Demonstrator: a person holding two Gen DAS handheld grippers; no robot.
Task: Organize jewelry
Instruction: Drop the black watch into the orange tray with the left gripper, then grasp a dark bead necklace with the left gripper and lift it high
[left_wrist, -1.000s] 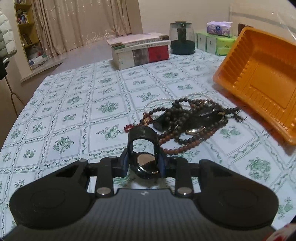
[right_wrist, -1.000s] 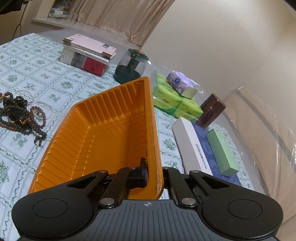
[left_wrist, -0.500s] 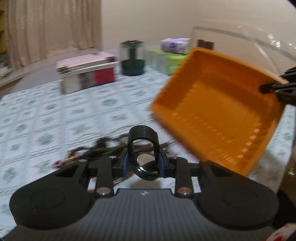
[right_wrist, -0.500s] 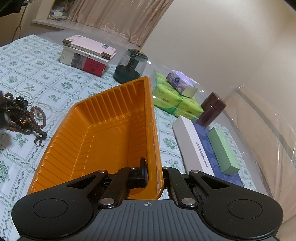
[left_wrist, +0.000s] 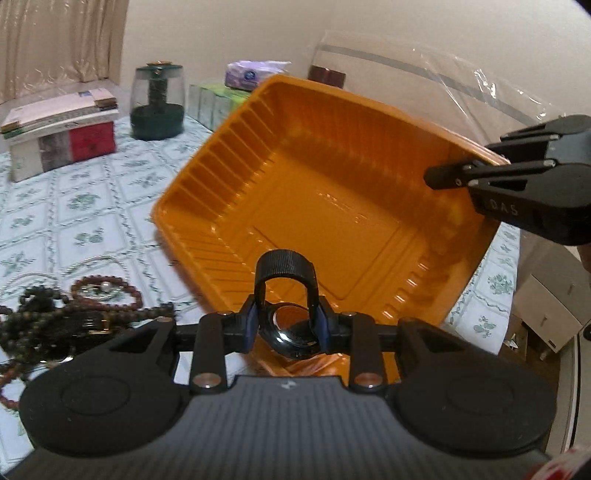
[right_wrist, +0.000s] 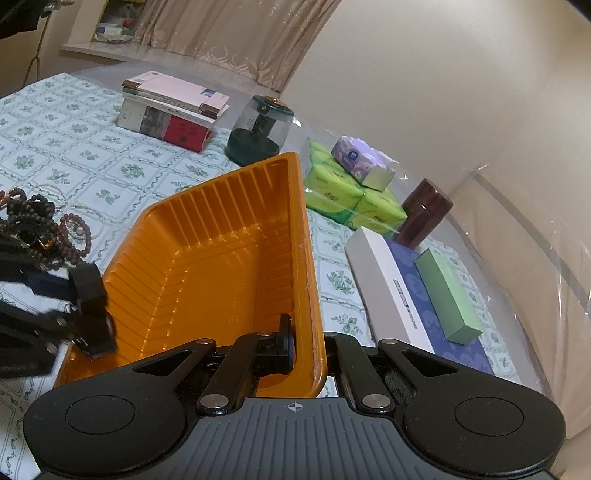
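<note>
Since the earlier frame the left gripper (left_wrist: 286, 321) has swung away from the bead pile (left_wrist: 66, 314) and now sits at the near rim of the orange tray (left_wrist: 332, 206), clenched on a black watch (left_wrist: 286, 295). Left of the tray the beads lie tangled on the tablecloth (left_wrist: 55, 206). At the tray's right wall the right gripper (left_wrist: 443, 176) is clamped tight on the rim, holding the tray tilted off the table. Risks — an early release would drop the watch short of the tray; the thin wall could flex or slip from the grip, tipping the tray.
</note>
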